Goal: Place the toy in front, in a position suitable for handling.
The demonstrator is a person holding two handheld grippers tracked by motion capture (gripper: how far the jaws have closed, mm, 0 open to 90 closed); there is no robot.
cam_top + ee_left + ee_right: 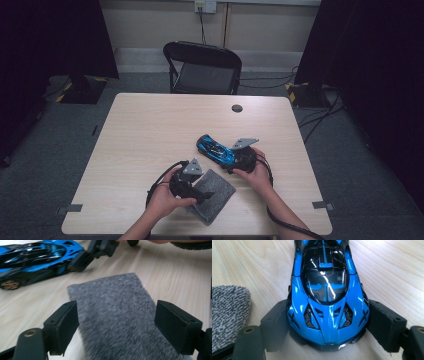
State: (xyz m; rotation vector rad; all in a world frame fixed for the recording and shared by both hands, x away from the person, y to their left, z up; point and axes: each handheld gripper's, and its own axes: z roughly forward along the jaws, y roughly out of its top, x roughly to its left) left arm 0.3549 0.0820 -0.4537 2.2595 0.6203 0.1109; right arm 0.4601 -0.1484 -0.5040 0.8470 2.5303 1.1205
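We had a pale wood table [135, 135] under us, standing on grey carpet. On it lay a grey cloth [214, 195] near the front edge, flat, and just beyond it, apart from it, a blue toy car [216, 150] sat on its wheels. A dark round cap [237, 108] sat in the top near the far edge.

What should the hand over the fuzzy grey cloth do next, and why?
Probably lower the left gripper and close it on the grey cloth. Its jaws stand open above the cloth, not touching it, while the right gripper grips the blue toy car by its sides, ready for wiping.
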